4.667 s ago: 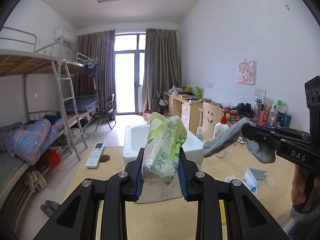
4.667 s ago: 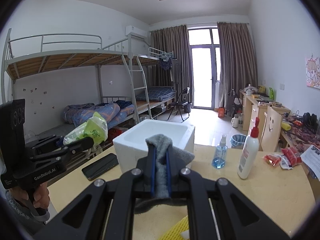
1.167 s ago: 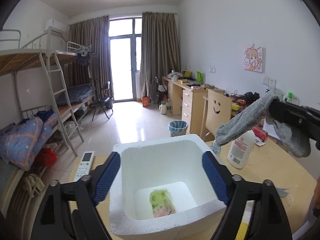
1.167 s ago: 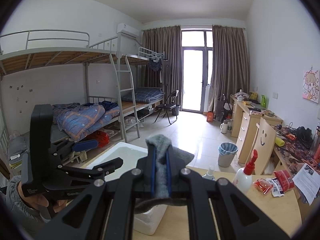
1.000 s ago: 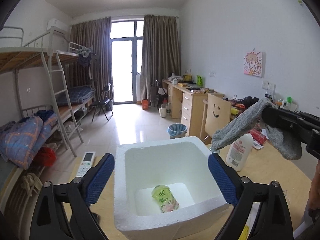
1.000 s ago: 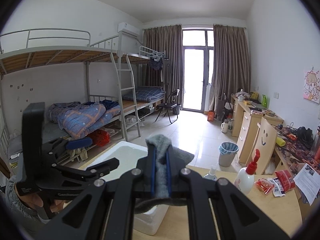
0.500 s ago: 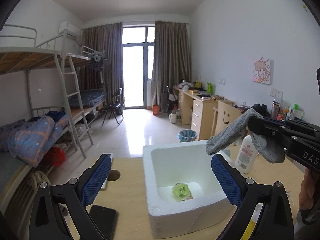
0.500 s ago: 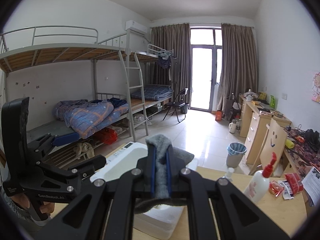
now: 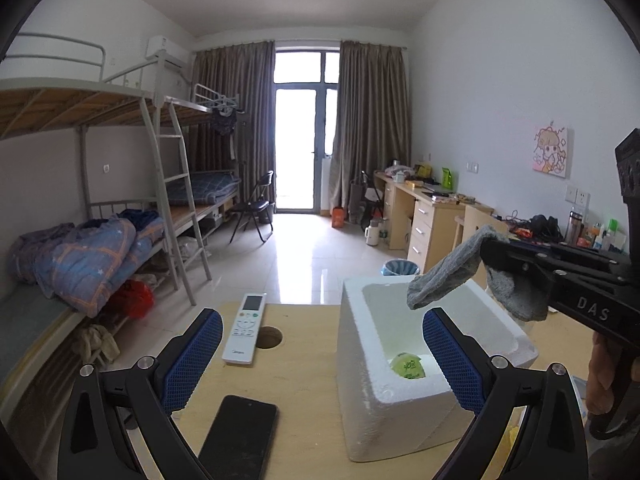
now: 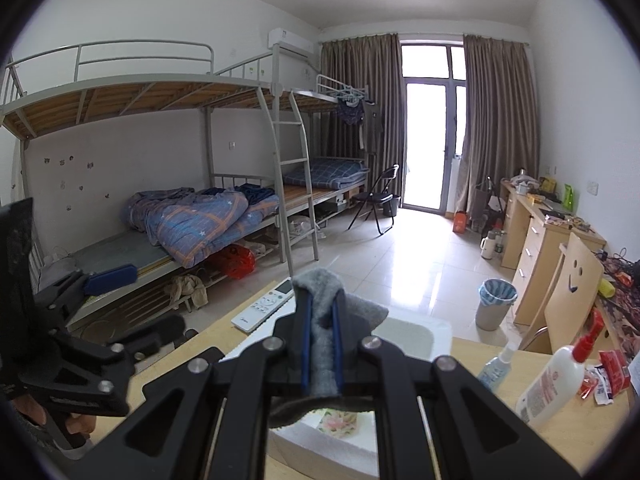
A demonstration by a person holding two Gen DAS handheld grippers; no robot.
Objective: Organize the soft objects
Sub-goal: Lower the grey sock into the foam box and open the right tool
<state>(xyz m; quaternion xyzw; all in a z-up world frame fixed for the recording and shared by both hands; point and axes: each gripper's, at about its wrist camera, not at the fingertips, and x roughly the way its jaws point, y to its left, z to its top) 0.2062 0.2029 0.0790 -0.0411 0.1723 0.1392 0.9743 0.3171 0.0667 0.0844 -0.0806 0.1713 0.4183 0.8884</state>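
One grey sock [image 10: 322,336] up, clamped tight in the right gripper [image 10: 320,354] above the white foam box [image 9: 400,412].
Down inside the box lies the green tissue pack [image 9: 407,365]. Left gripper [image 9: 322,354] hangs wide, nothing in it. "DAS" reads on the right gripper's arm; remote [image 9: 245,334] and phone [image 9: 238,436] sit on the table [image 9: 304,364].

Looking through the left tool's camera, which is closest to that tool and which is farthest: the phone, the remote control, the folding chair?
1. Phone, on the table right between the open left tool's fingers.
2. Remote control, farther up the table, by its hole.
3. Folding chair, across the room near the window.
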